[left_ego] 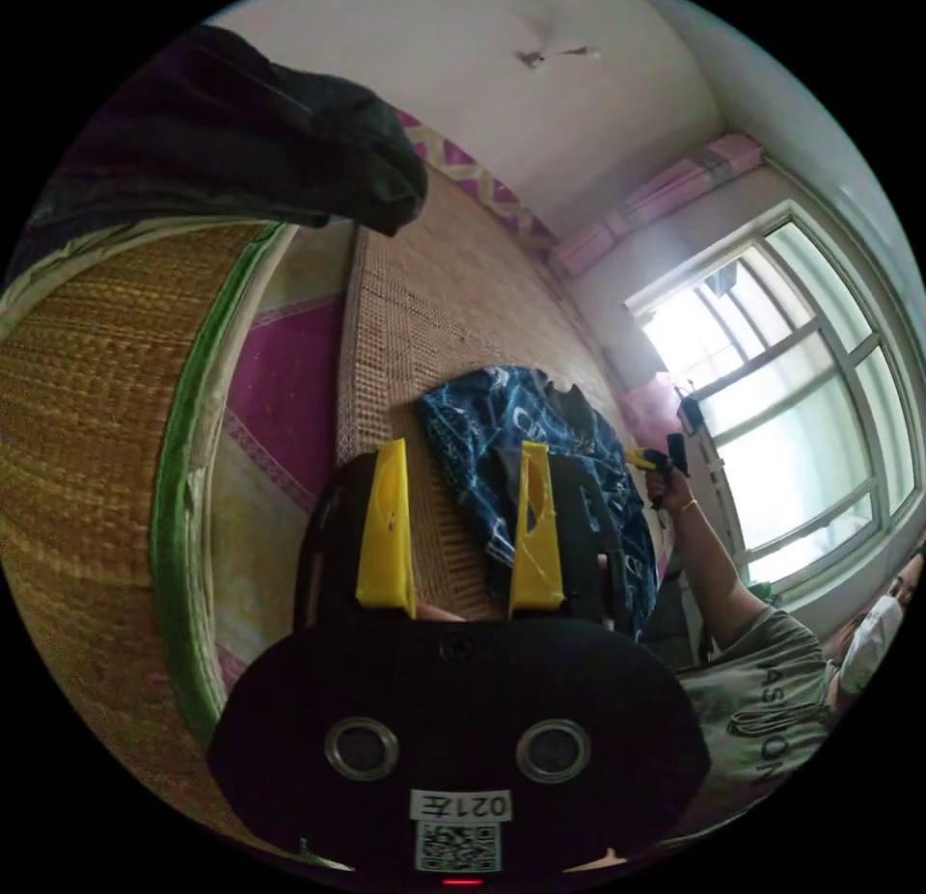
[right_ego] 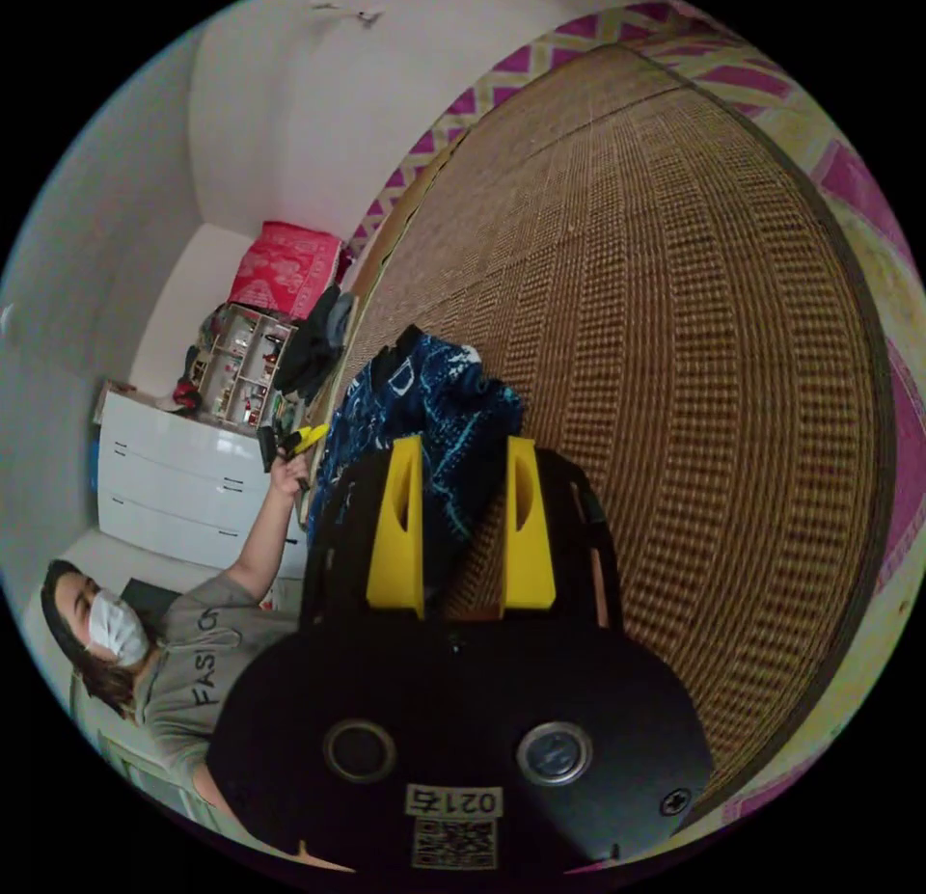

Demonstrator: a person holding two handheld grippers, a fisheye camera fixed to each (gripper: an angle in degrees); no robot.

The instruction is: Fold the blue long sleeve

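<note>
Left gripper view: my left tool (left_ego: pixel 461 528) has its jaws apart, nothing between them, held off the woven mat (left_ego: pixel 434 296). The blue long sleeve (left_ego: pixel 540 450) lies crumpled on the mat beyond the jaw tips, apart from them. I read this as staging before a grab. A dark garment (left_ego: pixel 289 151) hangs in at the top, well clear. The right tool (left_ego: pixel 656 460) shows in the person's hand past the shirt, near the window (left_ego: pixel 791 383).

Right gripper view: right tool (right_ego: pixel 461 528) is also wide and empty. Shirt bunched just ahead, at the mat edge, so it needs spreading first. Left tool (right_ego: pixel 294 443) shows beyond it, white drawers (right_ego: pixel 174 489) behind. Nothing blocks the approach.
</note>
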